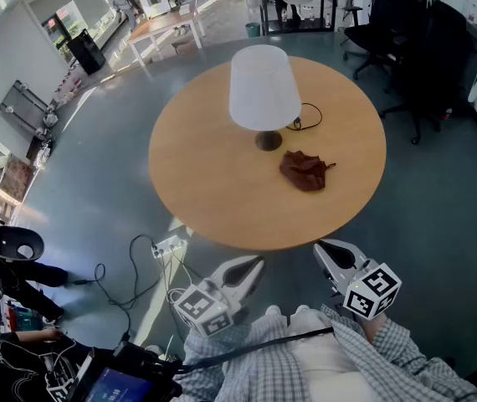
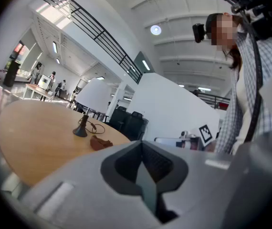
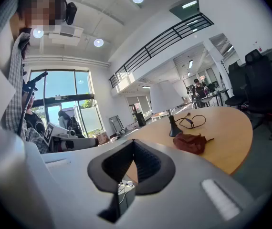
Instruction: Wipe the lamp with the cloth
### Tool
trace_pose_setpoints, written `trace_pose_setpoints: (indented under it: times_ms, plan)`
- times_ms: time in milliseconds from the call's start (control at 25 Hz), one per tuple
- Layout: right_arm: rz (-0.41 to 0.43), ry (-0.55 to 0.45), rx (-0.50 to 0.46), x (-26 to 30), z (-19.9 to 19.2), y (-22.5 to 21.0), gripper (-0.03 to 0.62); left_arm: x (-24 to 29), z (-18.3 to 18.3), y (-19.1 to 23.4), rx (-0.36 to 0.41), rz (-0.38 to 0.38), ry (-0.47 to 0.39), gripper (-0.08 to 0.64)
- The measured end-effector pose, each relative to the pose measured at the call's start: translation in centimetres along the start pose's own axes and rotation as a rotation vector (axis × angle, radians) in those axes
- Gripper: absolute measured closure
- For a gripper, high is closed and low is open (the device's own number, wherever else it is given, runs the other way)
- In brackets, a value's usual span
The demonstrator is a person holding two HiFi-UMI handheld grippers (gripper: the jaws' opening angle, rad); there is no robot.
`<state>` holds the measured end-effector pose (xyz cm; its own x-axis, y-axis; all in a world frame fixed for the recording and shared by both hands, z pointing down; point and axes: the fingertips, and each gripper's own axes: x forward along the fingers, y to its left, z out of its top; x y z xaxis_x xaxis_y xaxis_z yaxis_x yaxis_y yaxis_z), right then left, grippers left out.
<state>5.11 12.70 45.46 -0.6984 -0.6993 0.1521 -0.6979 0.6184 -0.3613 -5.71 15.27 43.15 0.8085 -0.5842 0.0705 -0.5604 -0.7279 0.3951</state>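
A lamp with a white shade [image 1: 264, 86] and dark base [image 1: 268, 141] stands on the round wooden table [image 1: 213, 182]. A crumpled reddish-brown cloth [image 1: 306, 170] lies just right of the base and nearer me. The lamp [image 2: 95, 95] and cloth [image 2: 100, 142] also show far off in the left gripper view, and the lamp [image 3: 166, 97] and cloth [image 3: 191, 142] in the right gripper view. My left gripper [image 1: 253, 265] and right gripper [image 1: 322, 251] are both shut and empty, held off the table's near edge, apart from everything.
A black cord [image 1: 307, 117] loops behind the lamp base. A power strip with cables [image 1: 168, 244] lies on the floor by the table's near left edge. Black office chairs [image 1: 389, 36] stand at the far right, a white table [image 1: 165, 28] at the far left.
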Motion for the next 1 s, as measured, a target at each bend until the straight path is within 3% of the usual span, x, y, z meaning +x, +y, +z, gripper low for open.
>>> trace_pose_setpoints:
  times_ms: [760,1000]
  plan:
    - [0.082,0.054,-0.040,1.0,-0.9,1.8,0.588,0.1,-0.8,-0.2,0.012,-0.040,-0.003,0.563]
    - [0.107,-0.002,0.034,0.3,0.0,1.8,0.588,0.1,-0.9,-0.6,0.010,-0.029,0.000,0.563]
